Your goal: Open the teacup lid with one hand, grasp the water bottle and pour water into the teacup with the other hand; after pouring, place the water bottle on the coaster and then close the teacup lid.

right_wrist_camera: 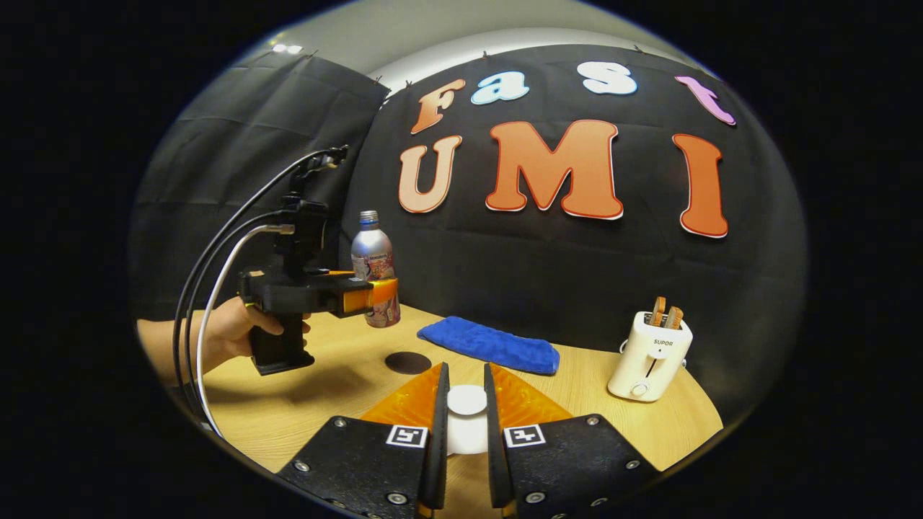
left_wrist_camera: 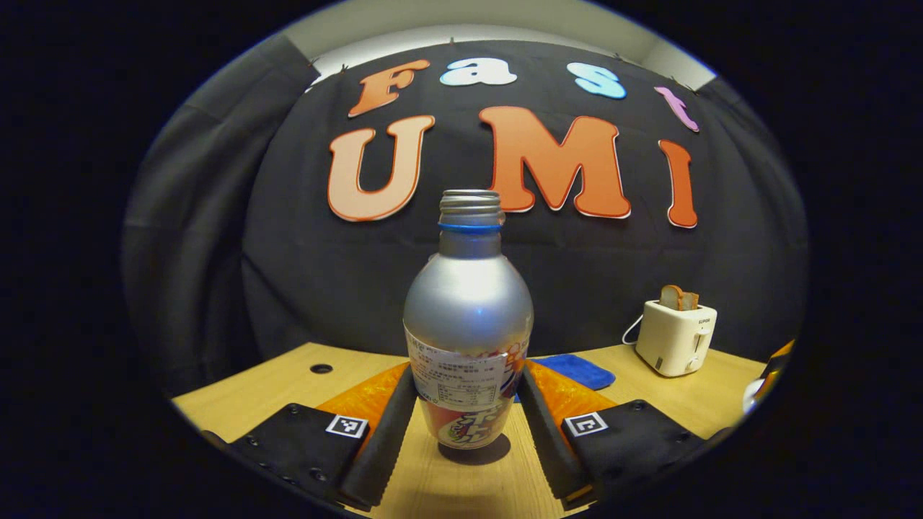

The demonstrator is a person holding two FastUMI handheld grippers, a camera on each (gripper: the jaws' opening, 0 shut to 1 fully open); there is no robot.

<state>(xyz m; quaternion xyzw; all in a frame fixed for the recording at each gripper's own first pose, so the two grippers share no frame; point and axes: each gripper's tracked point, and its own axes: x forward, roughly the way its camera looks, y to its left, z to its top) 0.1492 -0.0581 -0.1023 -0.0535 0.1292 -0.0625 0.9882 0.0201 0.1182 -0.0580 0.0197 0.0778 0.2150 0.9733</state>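
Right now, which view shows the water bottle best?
Left gripper view: the water bottle stands close and centred between the left gripper's fingers, uncapped neck and label plain. In the right gripper view the water bottle is small and far off, its lower part crossed by that gripper.

The booth was dim, lit softly from above. A broad highlight glared on the silver shoulder of the water bottle [left_wrist_camera: 468, 317], and a small dark shadow pooled under it on the tabletop [left_wrist_camera: 461, 483]. Both views were sharp at centre, but the fisheye bent straight edges and darkened things toward the rim.
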